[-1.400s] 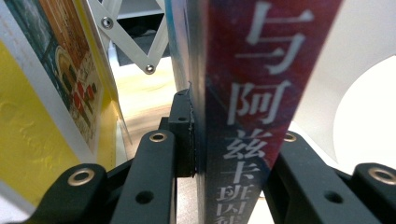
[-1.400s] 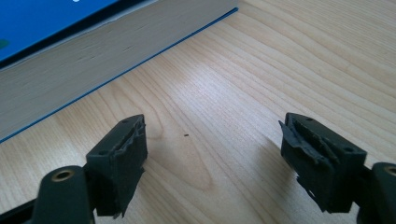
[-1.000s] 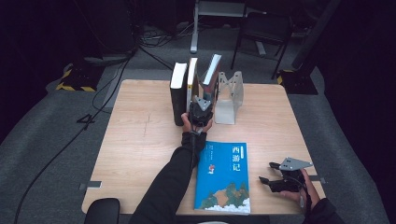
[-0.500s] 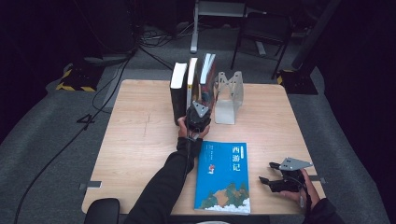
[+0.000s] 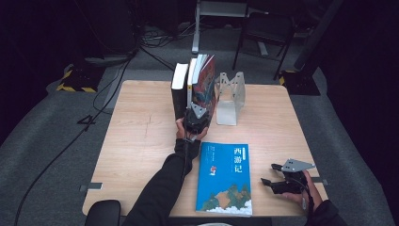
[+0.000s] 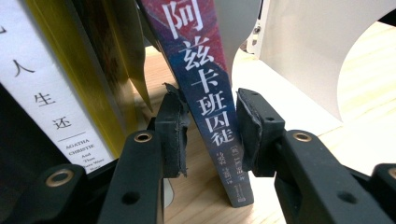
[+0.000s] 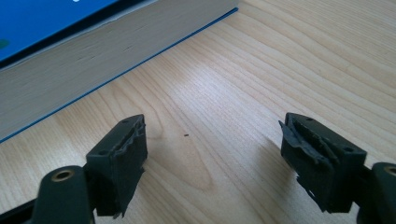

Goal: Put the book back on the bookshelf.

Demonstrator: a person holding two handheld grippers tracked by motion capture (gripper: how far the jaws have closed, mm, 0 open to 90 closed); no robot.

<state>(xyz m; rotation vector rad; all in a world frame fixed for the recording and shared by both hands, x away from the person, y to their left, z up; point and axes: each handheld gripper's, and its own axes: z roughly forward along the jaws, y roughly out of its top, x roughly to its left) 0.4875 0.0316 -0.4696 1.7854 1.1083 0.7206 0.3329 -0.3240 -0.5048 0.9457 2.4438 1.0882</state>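
Left gripper (image 6: 208, 135) at the upright dark-spined book (image 6: 205, 93)

Its jaws have just been opening: the spine stands between the pads (image 6: 172, 135), small gaps either side, beside a yellow book (image 6: 93, 84) near the white bookend (image 5: 230, 96). Right gripper (image 7: 212, 158) rests wide open, holding nothing.

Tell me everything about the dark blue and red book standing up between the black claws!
The dark blue and red paperback book stands on its bottom edge on the wooden table, tilted, last in a row of upright books. Its spine shows white Chinese characters. A white metal bookend stands just beyond it. The left gripper has just been opening: its torn black pads sit either side of the spine, the right pad right against it, the left pad slightly off.
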